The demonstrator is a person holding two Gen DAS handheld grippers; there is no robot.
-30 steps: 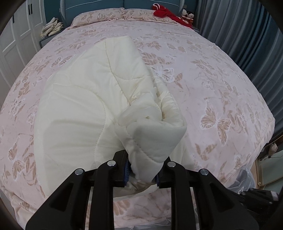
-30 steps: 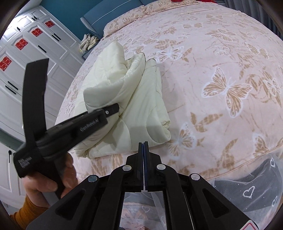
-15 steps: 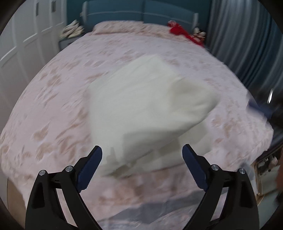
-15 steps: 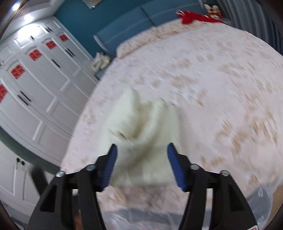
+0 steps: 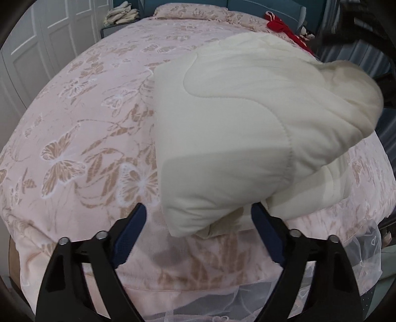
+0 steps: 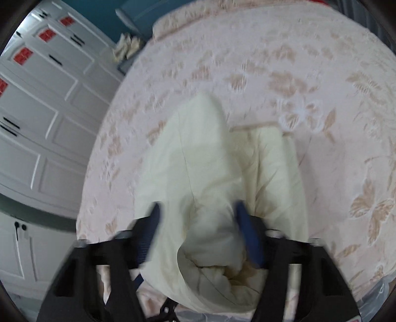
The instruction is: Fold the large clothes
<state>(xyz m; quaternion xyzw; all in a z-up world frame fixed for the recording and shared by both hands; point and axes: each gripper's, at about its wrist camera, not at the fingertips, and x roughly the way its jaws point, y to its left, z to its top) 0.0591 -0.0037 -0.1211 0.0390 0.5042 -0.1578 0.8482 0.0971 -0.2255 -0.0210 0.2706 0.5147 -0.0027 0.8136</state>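
Since a second ago, my left tongs (image 5: pixel 198 223) have let go of the cream quilted garment (image 5: pixel 237 128). Back then they were pinching a bunched corner of it. Now their jaws stand wide apart after springing open, then easing in a little, and nothing is pressed between them. The near corner of the garment just pokes out into the space ahead of them.

My right tongs (image 6: pixel 198 223) were shut and empty beside the pile. Now they have slid over it, opened, and begun closing again. A puffy fold of the garment sits between the blue pads (image 6: pixel 247 230). The picture is blurry, so I cannot tell if the pads squeeze it yet.

The garment lies on the pink butterfly bedspread (image 5: pixel 81 138), close to the near edge of the bed and well away from the pillows (image 5: pixel 198 11) at the far end.

I think the folding is partly done. It is doubled over into a thick bundle, but the right end looks lumpy and one flap sticks up. It seems to need one more fold and some smoothing.
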